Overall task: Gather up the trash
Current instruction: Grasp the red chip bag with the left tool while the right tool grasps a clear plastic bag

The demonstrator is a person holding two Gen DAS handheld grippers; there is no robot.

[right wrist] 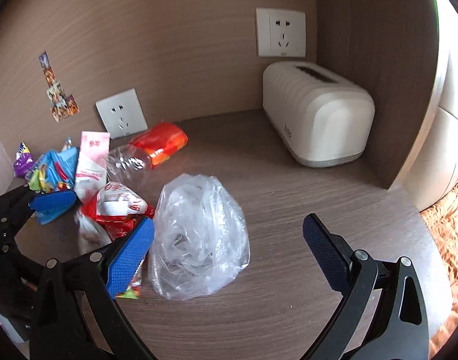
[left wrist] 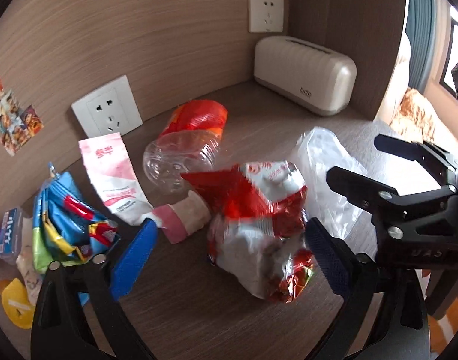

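Observation:
A red and white snack bag (left wrist: 259,225) lies crumpled on the wooden table, between the open fingers of my left gripper (left wrist: 229,246); it also shows in the right wrist view (right wrist: 118,210). A clear plastic bag (right wrist: 199,237) stands between the open fingers of my right gripper (right wrist: 229,249), near its left finger; it also shows in the left wrist view (left wrist: 328,162). Behind lie a clear plastic bottle with an orange label (left wrist: 187,141), a pink and white wrapper (left wrist: 115,174), a pink paper cup (left wrist: 184,219) and blue wrappers (left wrist: 64,219).
A cream tissue box (right wrist: 316,111) stands in the back right corner. Wall sockets (right wrist: 121,114) are set into the wood panel. More small wrappers (left wrist: 10,240) and a yellow piece (left wrist: 16,306) lie at the far left. The table edge (right wrist: 433,234) runs at the right.

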